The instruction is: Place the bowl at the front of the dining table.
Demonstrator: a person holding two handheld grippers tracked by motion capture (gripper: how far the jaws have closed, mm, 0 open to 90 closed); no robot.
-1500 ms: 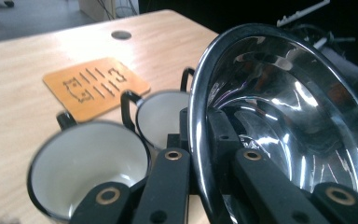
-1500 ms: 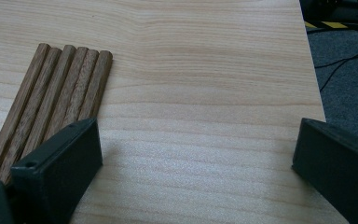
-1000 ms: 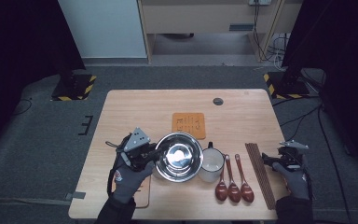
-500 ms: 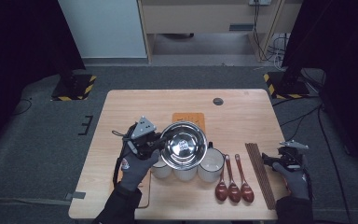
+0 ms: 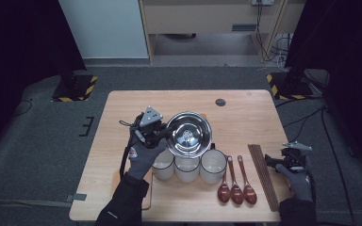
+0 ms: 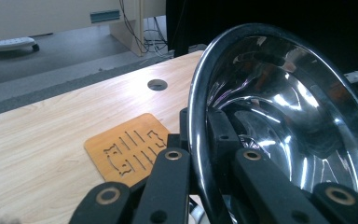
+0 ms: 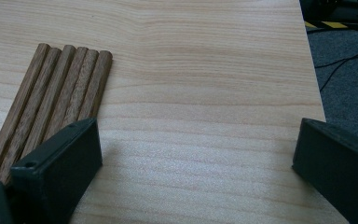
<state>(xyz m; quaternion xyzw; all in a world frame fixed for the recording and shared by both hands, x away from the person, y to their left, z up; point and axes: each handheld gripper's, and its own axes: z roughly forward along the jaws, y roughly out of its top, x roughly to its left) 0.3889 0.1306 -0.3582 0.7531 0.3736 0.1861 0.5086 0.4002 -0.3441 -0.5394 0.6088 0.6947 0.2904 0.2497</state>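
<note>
Steel bowl (image 5: 189, 133): light, stiff, slick; left gripper (image 5: 162, 135) jaws pinch its rim; right gripper (image 5: 274, 162) jaws wide, empty.

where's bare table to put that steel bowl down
Free: the far strip of the table around the cable hole, and the left side beyond the left hand-held gripper. Crowded: the near edge, with cups, wooden spoons and chopsticks.
</note>
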